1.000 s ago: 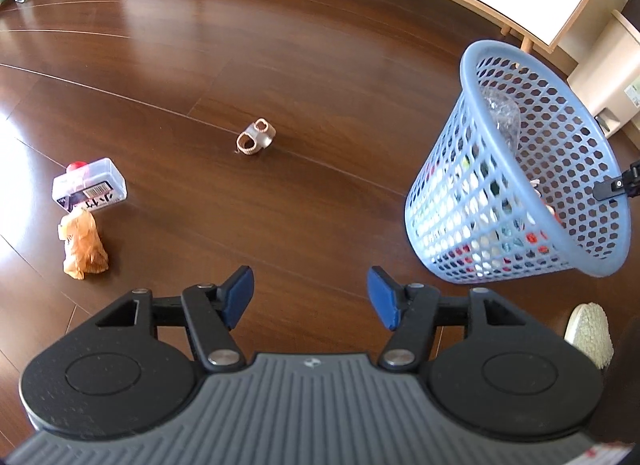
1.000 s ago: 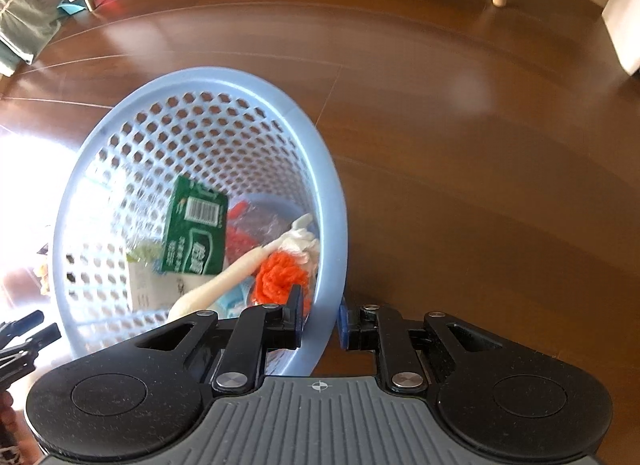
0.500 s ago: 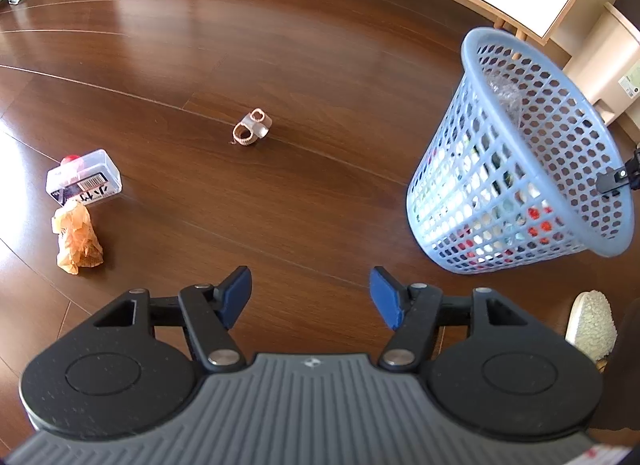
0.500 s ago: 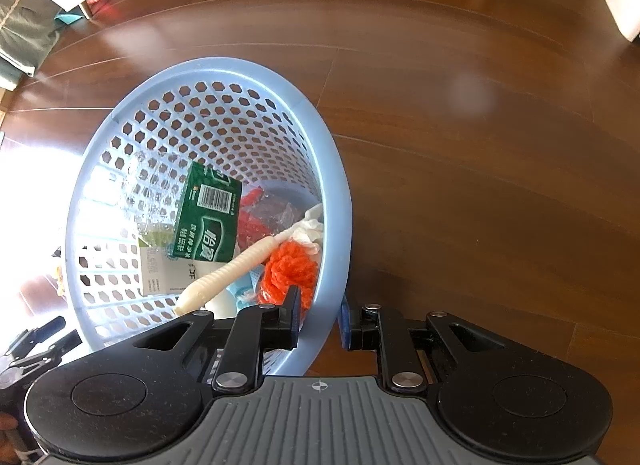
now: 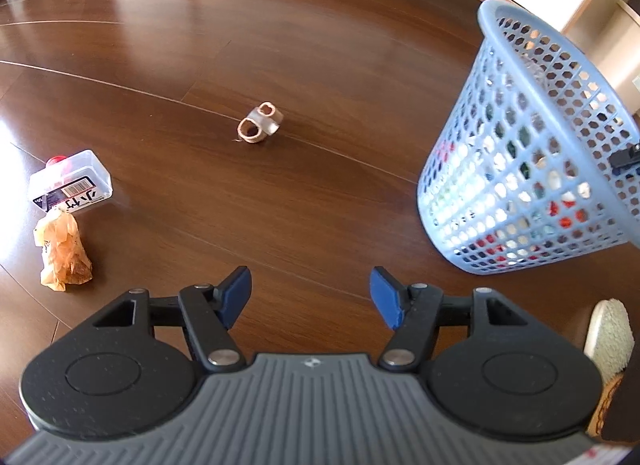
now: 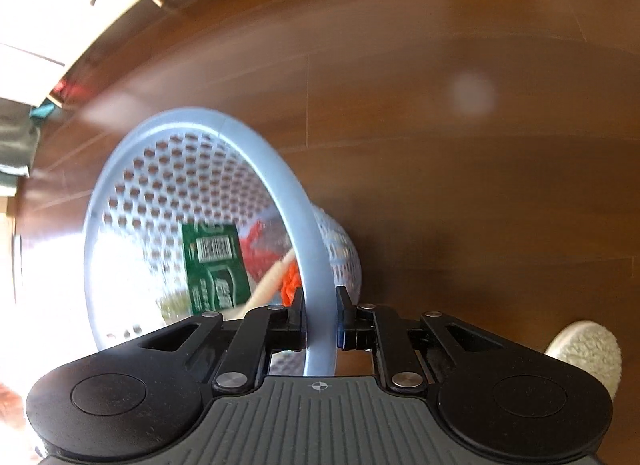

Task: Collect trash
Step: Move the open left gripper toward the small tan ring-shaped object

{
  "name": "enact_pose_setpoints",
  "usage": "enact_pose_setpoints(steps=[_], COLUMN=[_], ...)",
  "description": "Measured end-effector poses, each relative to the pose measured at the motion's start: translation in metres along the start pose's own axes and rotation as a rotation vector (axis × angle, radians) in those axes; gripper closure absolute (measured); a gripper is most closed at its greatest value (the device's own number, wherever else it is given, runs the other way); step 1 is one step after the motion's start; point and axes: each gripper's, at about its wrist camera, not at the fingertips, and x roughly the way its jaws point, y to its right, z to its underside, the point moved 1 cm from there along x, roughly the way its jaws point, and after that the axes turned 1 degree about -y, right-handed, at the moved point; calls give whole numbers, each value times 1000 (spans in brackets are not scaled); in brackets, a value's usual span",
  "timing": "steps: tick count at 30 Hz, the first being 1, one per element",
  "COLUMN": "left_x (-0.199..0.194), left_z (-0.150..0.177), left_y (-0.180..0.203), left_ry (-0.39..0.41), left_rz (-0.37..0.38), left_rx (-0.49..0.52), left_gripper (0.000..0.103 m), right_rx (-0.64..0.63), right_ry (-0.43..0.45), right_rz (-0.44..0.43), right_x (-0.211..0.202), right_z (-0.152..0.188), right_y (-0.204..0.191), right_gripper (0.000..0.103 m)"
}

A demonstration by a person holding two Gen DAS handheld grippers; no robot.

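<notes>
On the dark wooden floor (image 5: 320, 193) three pieces of trash lie loose: a curled brown scrap (image 5: 260, 128) mid-floor, a clear plastic box (image 5: 72, 182) and a crumpled orange wrapper (image 5: 64, 251) touching it at the left edge. Nothing blocks them. One blue perforated plastic basket (image 5: 532, 169) stands tilted, holding a green carton (image 6: 214, 265). Left claw (image 5: 311, 297) hangs half open, empty; right claw (image 6: 321, 315) has just closed, pinching the basket's rim.

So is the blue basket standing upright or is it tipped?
Tipped. The blue basket leans with its mouth toward the right tool, which is shut on its rim; a green carton shows inside.
</notes>
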Motion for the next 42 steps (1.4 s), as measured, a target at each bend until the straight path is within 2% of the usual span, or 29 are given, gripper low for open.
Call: enact_pose_setpoints(steps=[6, 8, 13, 15, 18, 24, 29, 35, 42], left_x=[5, 6, 7, 8, 11, 18, 29, 50, 87], left_z=[-10, -13, -14, -15, -17, -27, -40, -58, -81], left_y=[-3, -2, 0, 0, -1, -6, -10, -18, -33], left_ry=[11, 20, 22, 23, 28, 63, 114, 155, 136], left_rz=[-12, -10, -8, -11, -19, -47, -69, -117, -75], left_rx=[7, 8, 12, 14, 15, 28, 64, 144, 179], left_gripper=[42, 42, 42, 42, 42, 42, 42, 42, 42], right_rx=[4, -110, -363, -361, -330, -281, -306, -286, -266], right_ry=[60, 87, 104, 70, 62, 126, 219, 232, 217], right_rz=[-19, 5, 148, 166, 141, 134, 192, 204, 205], right_x=[2, 3, 4, 10, 10, 11, -2, 0, -10], right_z=[-15, -16, -1, 3, 7, 1, -11, -11, -8], right_y=[-4, -14, -28, -27, -18, -27, -27, -29, -28], right_gripper=[92, 92, 91, 90, 90, 93, 94, 94, 94])
